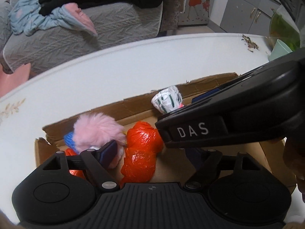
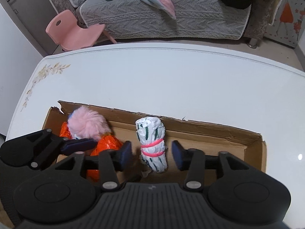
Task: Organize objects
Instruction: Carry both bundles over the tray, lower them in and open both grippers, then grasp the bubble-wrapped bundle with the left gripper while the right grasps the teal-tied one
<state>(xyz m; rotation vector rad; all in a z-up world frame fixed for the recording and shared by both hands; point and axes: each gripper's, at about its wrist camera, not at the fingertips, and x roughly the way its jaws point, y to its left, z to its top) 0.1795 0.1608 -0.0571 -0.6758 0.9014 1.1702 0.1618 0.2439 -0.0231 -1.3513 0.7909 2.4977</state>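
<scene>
An open cardboard box (image 2: 219,133) lies on the white table (image 2: 152,80). Inside it stands a white plastic roll (image 2: 152,148) with green marks and pink rubber bands. My right gripper (image 2: 151,153) is open around it, pads apart from both sides. In the left wrist view the roll (image 1: 167,99) leans on the box's far wall (image 1: 133,110). My left gripper (image 1: 152,155) is open over an orange plastic bag (image 1: 143,148), its right finger partly hidden by the right gripper's body (image 1: 228,118). A pink fluffy ball (image 1: 97,131) and a blue knit piece (image 1: 69,140) lie at the box's left end.
A grey sofa (image 2: 162,19) with heaped clothes stands behind the table, and a pink child's chair (image 2: 74,32) is at its left. Grey cabinets (image 1: 247,11), a green-tinted glass bowl (image 1: 282,30) and a mint cup (image 1: 278,51) are at the far right.
</scene>
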